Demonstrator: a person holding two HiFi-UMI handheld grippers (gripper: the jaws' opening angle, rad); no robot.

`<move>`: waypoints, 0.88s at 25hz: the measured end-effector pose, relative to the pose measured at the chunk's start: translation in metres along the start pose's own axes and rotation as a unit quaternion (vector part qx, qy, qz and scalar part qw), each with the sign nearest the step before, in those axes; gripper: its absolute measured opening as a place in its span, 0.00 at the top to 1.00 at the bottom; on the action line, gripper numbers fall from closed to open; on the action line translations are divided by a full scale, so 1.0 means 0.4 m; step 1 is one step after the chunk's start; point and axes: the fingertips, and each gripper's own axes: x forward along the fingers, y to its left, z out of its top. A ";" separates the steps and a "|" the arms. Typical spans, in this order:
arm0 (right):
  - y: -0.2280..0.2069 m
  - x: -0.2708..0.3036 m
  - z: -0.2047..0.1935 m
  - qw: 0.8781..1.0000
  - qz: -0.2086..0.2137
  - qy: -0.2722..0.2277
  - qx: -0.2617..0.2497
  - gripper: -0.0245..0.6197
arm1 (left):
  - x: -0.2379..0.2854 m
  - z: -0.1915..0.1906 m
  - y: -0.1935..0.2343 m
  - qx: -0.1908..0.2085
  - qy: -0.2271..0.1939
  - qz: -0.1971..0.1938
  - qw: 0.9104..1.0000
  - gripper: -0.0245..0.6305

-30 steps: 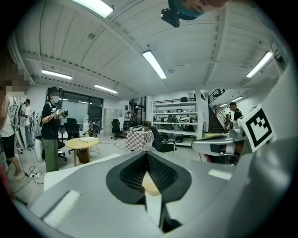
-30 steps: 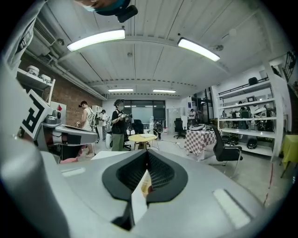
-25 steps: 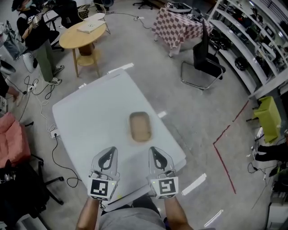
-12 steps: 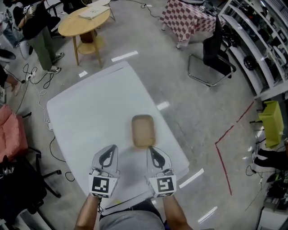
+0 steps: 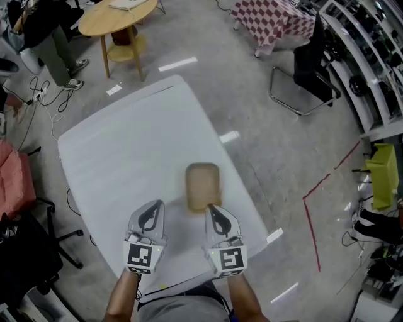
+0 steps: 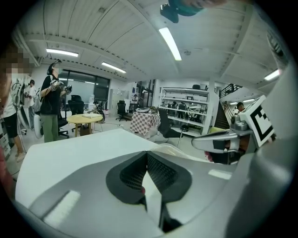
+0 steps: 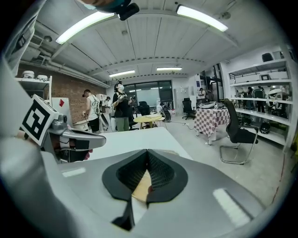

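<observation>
As both grippers hovered over the near end of the white table [image 5: 126,151], the holdings stood thus.

- Left gripper [image 5: 153,212]: jaws pressed together at the tips, nothing between them, as its own view [image 6: 147,155] showed; above bare tabletop, left of the tray and apart from it.
- Right gripper [image 5: 212,212]: jaws likewise clenched on nothing [image 7: 147,153]; tips just beside the tray's near edge, contact not discernible.
- Tan oblong tray [image 5: 203,185]: lay flat on the table near its right edge, just ahead of the right gripper; its tan surface showed below that gripper's closed jaws [image 7: 139,188].
- Surroundings: round wooden table [image 5: 116,16], black chair [image 5: 308,69], red floor line [image 5: 308,214].
</observation>
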 end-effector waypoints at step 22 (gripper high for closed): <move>-0.054 0.027 -0.033 1.000 -0.008 0.011 0.008 0.96 | 0.107 -0.118 -0.002 -0.186 0.062 -0.058 0.979 0.64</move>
